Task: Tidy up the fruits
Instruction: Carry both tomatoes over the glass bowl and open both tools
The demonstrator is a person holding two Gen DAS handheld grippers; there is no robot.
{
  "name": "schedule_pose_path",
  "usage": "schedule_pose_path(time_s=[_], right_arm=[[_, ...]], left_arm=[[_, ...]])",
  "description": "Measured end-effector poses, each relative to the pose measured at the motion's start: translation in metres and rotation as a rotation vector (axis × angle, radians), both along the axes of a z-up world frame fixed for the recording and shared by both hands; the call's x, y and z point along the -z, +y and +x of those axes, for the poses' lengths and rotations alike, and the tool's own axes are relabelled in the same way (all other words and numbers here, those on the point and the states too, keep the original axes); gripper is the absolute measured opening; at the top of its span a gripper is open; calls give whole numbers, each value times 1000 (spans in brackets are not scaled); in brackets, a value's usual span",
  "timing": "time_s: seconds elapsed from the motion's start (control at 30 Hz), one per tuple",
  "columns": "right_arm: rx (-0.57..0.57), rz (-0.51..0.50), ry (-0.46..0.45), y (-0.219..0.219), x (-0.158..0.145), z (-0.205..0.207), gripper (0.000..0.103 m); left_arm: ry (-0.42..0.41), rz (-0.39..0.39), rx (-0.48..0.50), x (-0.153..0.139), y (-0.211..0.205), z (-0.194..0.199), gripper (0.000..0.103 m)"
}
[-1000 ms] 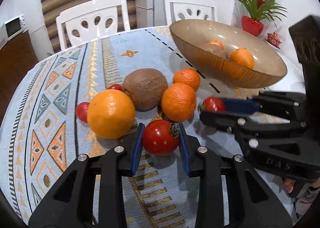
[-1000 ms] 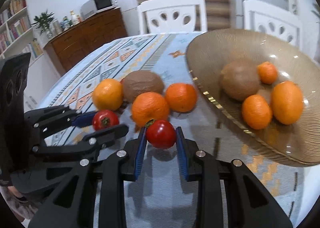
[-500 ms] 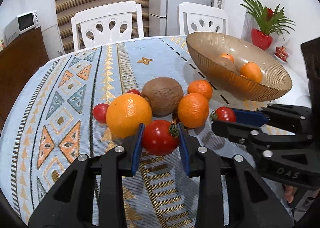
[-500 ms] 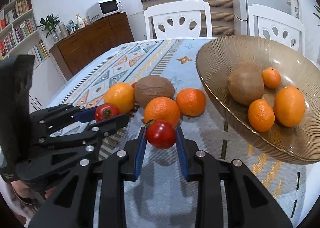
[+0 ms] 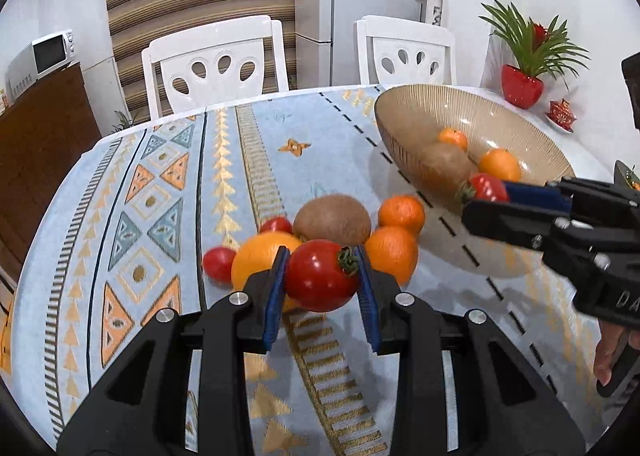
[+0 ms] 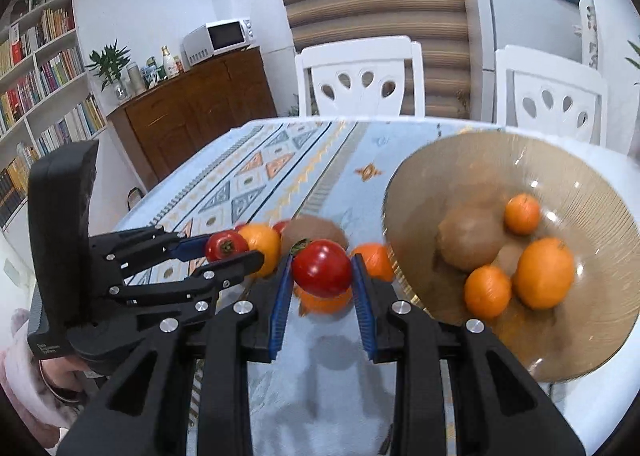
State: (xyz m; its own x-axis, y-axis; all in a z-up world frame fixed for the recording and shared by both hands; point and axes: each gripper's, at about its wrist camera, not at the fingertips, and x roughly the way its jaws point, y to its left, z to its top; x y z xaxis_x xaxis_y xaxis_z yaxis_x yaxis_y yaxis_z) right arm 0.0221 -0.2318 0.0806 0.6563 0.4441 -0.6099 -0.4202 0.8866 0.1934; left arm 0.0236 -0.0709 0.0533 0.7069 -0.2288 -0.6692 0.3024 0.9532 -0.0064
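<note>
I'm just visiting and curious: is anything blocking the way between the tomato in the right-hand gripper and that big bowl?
Nothing visible does. The right gripper holds its tomato lifted clear of the fruit on the table, just left of the bowl rim. The bowl's near side is bare; a kiwi and oranges lie further in.

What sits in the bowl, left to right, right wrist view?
Kiwi → small mandarin → far mandarin → big orange, all inside the bowl.
</note>
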Motion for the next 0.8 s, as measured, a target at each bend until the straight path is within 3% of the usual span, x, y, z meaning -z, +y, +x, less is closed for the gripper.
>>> schedule_pose_path(time_s=[0.4,0.8], right_arm=[[79,22,-23,-38,-38,32,29],[191,30,-11,-90,-49,65,29]], left_arm=[[-68,-1,4,-60,-21,42,32],[-73,-47,81,-84,-68,80,32]])
